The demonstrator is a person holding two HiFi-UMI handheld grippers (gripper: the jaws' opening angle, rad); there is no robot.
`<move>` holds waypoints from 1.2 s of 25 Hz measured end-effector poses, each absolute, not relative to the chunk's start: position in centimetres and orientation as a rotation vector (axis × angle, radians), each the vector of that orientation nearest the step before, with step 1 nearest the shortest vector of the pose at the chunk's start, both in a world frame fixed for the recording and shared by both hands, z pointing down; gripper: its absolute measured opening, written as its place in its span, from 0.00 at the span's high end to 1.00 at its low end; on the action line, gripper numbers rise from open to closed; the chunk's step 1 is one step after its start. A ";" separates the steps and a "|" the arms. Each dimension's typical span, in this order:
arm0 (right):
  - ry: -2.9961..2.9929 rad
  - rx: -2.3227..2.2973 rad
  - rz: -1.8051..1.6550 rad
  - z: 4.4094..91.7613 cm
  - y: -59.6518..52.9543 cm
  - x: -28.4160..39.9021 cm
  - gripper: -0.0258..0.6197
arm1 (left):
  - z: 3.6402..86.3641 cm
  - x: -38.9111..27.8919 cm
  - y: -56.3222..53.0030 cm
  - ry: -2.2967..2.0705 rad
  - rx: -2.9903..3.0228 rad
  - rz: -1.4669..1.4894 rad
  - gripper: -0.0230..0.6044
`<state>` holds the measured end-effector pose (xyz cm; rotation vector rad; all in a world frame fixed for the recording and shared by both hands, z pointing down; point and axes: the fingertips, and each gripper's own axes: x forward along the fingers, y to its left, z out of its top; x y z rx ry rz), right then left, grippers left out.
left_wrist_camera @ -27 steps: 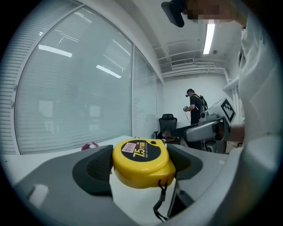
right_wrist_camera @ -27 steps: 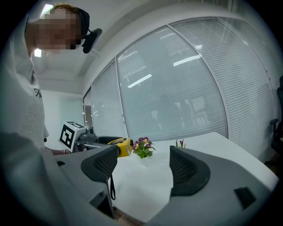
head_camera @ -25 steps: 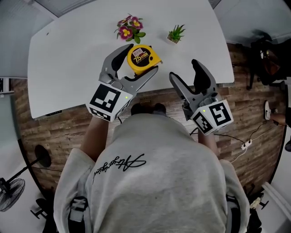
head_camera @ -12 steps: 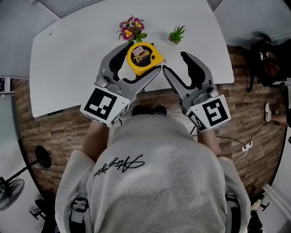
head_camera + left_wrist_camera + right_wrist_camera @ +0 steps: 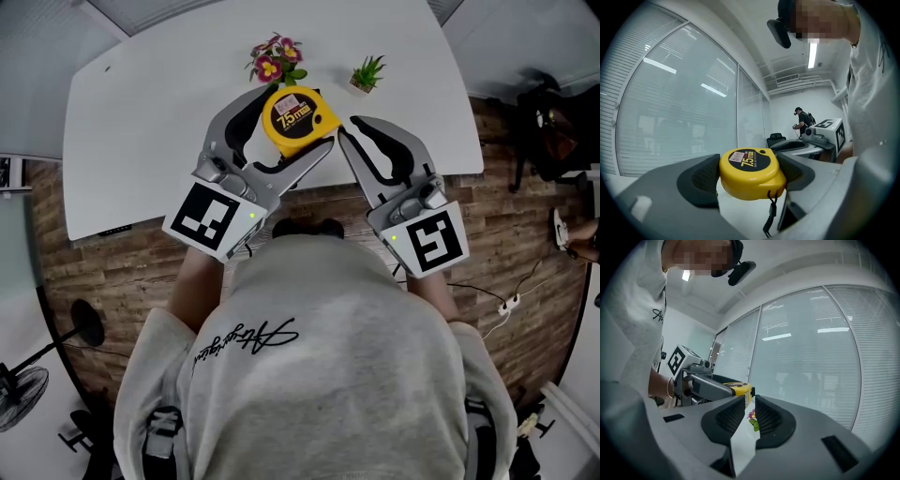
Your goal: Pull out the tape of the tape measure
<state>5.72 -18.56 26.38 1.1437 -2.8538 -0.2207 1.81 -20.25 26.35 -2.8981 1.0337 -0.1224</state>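
Above the near edge of the white bench (image 5: 150, 112), the left gripper (image 5: 294, 122) is clamped on the yellow tape measure (image 5: 291, 114). It holds the case by its two sides, with the label face up and clear of the bench. A dark wrist cord (image 5: 769, 213) hangs down from the case.

The right gripper (image 5: 349, 129) stands just beside the case, on its right. Its jaws are closing, but a narrow gap remains between the pads, and I see no tape in this gap. In the right gripper view the yellow case lies just beyond the jaw tips.

I judge that the step in hand is to catch the end hook of the tape, and no tape is pulled out yet. The hook itself is too small to make out. The next move calls for the right gripper to pinch this hook firmly, then draw it away to the right while the left gripper keeps the case still.
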 end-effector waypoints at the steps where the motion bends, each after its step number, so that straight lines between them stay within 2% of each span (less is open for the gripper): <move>1: -2.853 1.144 -0.226 26.3 -18.5 5.7 0.85 | 26.3 1.8 -20.2 1.032 -2.900 -0.118 0.37; 13: -2.829 1.183 -0.237 26.1 -18.3 6.0 0.92 | 25.8 1.9 -19.8 0.992 -2.890 -0.113 0.37; 27: -2.883 1.142 -0.255 25.3 -18.5 6.6 0.91 | 24.6 2.9 -19.5 0.994 -2.884 -0.098 0.37; 30: -2.885 1.119 -0.278 25.3 -18.4 6.5 0.94 | 24.6 3.0 -19.5 0.999 -2.874 -0.099 0.37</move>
